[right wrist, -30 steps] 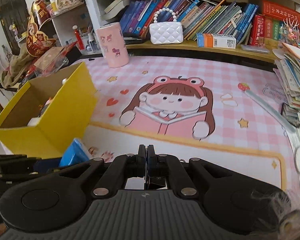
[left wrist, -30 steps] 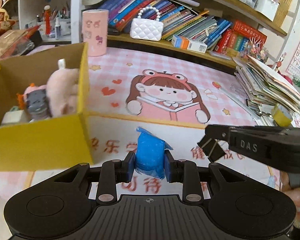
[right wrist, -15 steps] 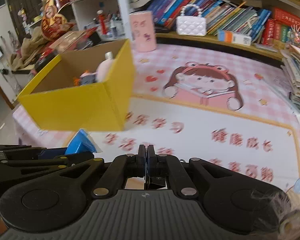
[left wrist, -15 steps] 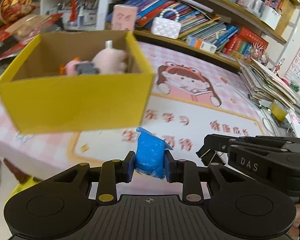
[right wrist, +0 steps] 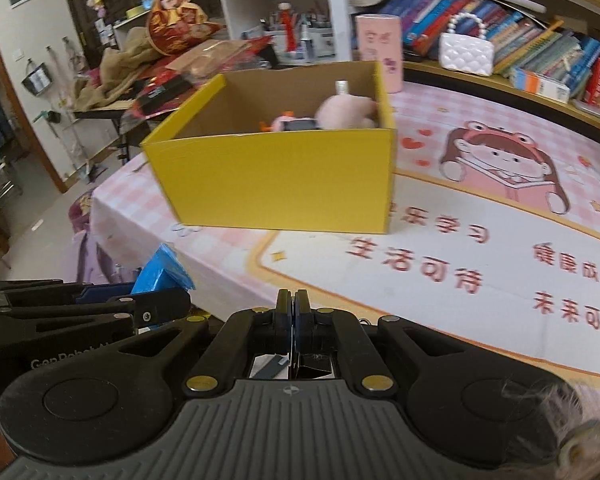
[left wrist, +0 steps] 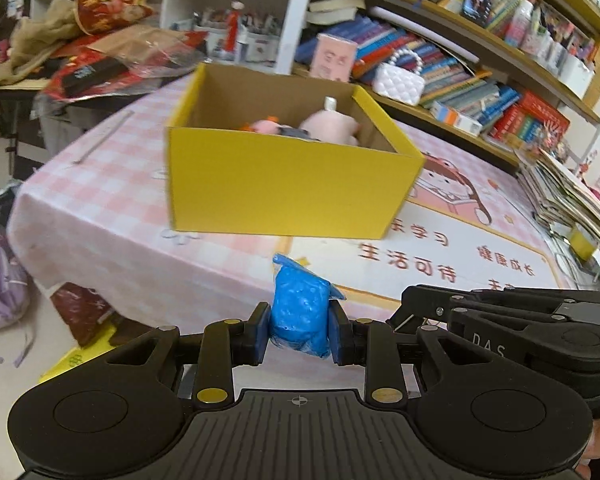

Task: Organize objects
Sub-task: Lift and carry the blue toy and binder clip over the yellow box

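Observation:
My left gripper [left wrist: 300,330] is shut on a small blue plastic packet [left wrist: 300,312] and holds it in the air near the table's front edge. The packet also shows in the right wrist view [right wrist: 162,274], at the lower left. A yellow cardboard box [left wrist: 288,190] stands open on the pink tablecloth beyond it, with a pink plush toy [left wrist: 332,128] and other small items inside. The box shows in the right wrist view too [right wrist: 276,184]. My right gripper [right wrist: 292,312] is shut and empty, just right of the left gripper.
A pink cylinder [right wrist: 378,50] and a white quilted handbag [right wrist: 466,54] stand by the bookshelf behind the box. A pile of papers [left wrist: 564,196] lies at the table's right. The table edge drops to the floor at the left, with a purple bag [left wrist: 0,280] below.
Both grippers have pulled back and to the left from the table. The yellow box now sits ahead in the middle instead of at the left. The left gripper still holds the blue packet.

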The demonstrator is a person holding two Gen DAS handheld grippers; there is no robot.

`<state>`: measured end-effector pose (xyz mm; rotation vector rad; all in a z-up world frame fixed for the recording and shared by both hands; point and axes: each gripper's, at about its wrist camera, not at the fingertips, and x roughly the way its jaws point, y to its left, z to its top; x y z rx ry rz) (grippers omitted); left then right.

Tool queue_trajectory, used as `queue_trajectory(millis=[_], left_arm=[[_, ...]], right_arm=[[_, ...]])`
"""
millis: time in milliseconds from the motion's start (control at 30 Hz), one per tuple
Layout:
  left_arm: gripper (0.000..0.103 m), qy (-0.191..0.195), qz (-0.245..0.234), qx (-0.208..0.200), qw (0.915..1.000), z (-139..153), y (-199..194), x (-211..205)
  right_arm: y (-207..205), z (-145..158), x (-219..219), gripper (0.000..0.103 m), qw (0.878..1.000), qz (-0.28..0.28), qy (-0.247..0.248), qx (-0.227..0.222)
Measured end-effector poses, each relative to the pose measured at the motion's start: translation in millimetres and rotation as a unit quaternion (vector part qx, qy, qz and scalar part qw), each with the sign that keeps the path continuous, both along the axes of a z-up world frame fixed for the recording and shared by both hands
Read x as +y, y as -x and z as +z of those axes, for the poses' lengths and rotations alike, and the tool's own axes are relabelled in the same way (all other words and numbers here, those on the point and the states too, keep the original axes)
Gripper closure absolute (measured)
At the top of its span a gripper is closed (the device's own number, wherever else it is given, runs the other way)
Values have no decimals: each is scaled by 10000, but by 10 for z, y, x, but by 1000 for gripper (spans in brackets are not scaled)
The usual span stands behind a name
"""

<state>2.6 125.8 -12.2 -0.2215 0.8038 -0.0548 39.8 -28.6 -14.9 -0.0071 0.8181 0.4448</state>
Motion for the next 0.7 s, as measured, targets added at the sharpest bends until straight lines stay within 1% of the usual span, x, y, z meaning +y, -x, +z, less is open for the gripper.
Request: queue_trajectory(millis=[167, 367, 533, 700], left_arm=[[75, 36, 185, -121, 9997, 50, 142, 219], [75, 106, 284, -234, 9993, 84, 204, 331], [75, 106, 266, -309, 9991, 107, 159, 331], [75, 32, 200, -380, 9991, 133, 39, 293]], right_arm=[[71, 46, 207, 101, 9999, 97, 17, -49], [132, 103, 352, 101, 9996, 214, 114, -136], [107, 128, 371, 101, 9995, 181, 188, -201], [-8, 148, 359, 101, 9994, 150, 216, -228]])
